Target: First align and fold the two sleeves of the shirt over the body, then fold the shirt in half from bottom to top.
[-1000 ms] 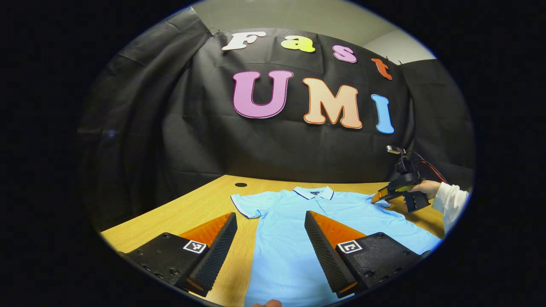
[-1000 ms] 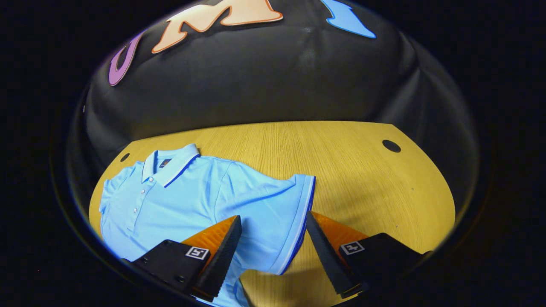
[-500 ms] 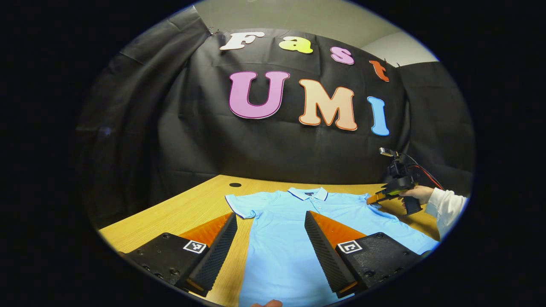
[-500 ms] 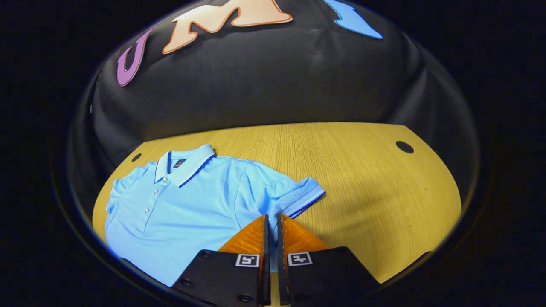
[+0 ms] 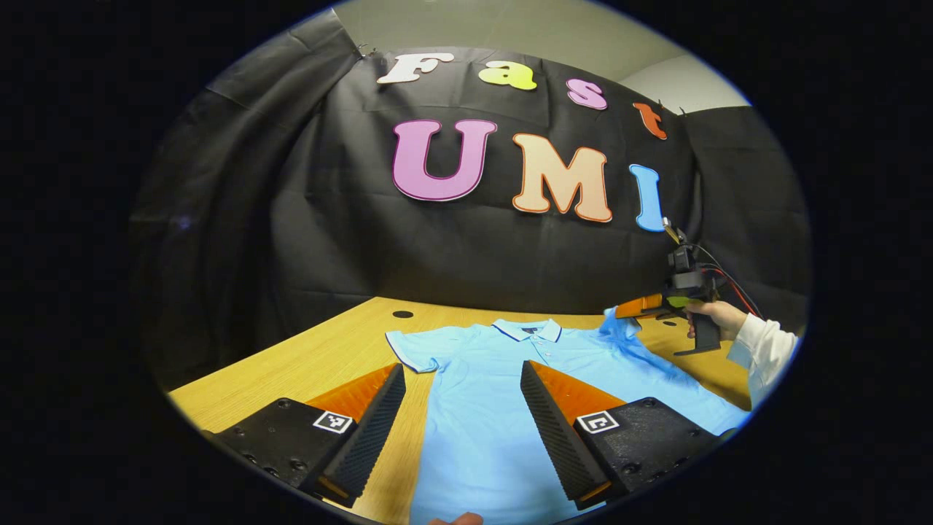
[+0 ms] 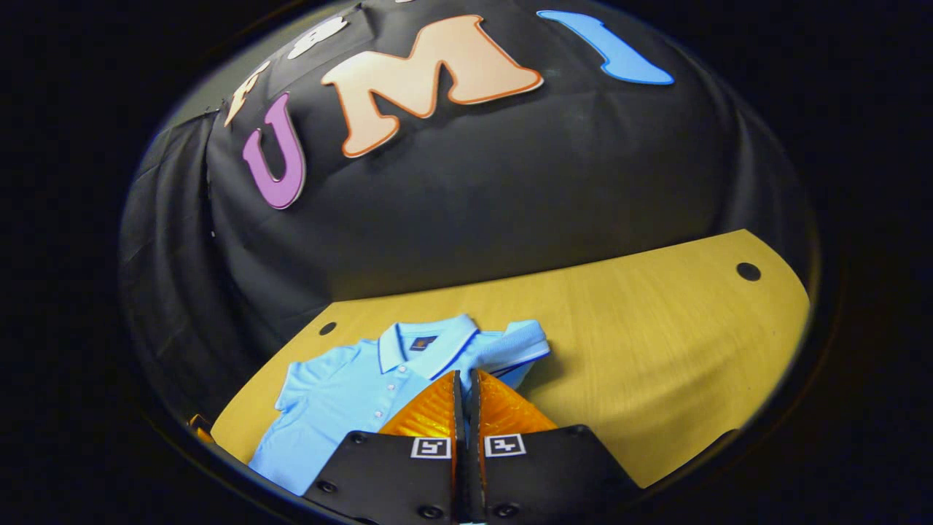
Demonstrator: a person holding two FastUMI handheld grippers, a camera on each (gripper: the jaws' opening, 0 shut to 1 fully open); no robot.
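Now my right gripper pinches the shirt's sleeve, lifted at three o'clock; my left gripper hangs spread wide.

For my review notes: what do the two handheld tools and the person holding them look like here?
Each tool has a black body carrying two wedge-shaped fingers with ribbed inner faces and a small square black-and-white marker at each finger's base, as on the left tool and the right tool. In the left gripper view the right tool has a pistol-style handle, a top module and red and black cables. The person wears a white sleeve.
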